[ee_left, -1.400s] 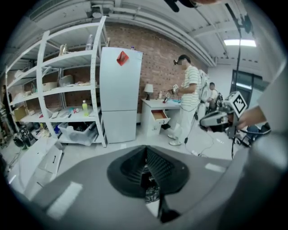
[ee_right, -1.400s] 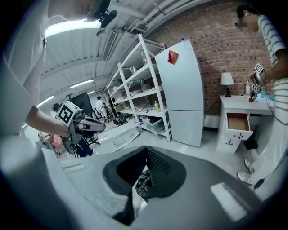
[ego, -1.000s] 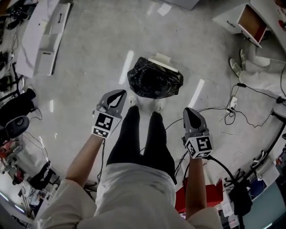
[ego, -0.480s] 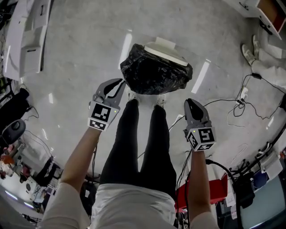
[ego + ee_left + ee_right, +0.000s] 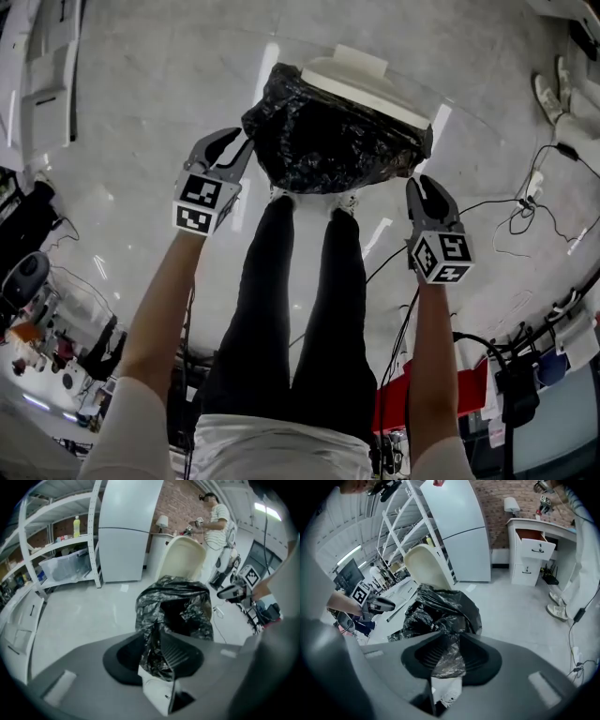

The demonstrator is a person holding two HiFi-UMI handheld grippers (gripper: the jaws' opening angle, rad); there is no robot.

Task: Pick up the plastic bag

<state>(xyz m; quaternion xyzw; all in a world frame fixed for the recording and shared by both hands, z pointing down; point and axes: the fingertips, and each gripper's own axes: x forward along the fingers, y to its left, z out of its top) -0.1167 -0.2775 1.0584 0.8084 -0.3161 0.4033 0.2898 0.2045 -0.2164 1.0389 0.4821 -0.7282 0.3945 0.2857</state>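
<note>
Film from the black plastic bag shows in the gap between both pairs of your jaws. The bag lines a white bin on the grey floor straight ahead of your feet, its crinkled rim folded out over the bin's top and the bin's pale lid tipped up behind it.

Your left gripper is at the bag's left rim, pointing steeply down. Its jaws have just been opening and stand partway apart. In the left gripper view a strip of the bag's edge runs down between them, beside the ribbed pad, but the pads do not press on it.

Your right gripper is at the bag's right rim, angled down the same way. Its jaws have also just been opening and are partway apart. The right gripper view shows bag film hanging in the gap, not squeezed.

Your legs in black trousers stand between the two grippers, with your shoes touching or just short of the bin's base. Cables trail over the floor to your right. Behind the bin, the gripper views show a white fridge, metal shelving and a white drawer unit.
</note>
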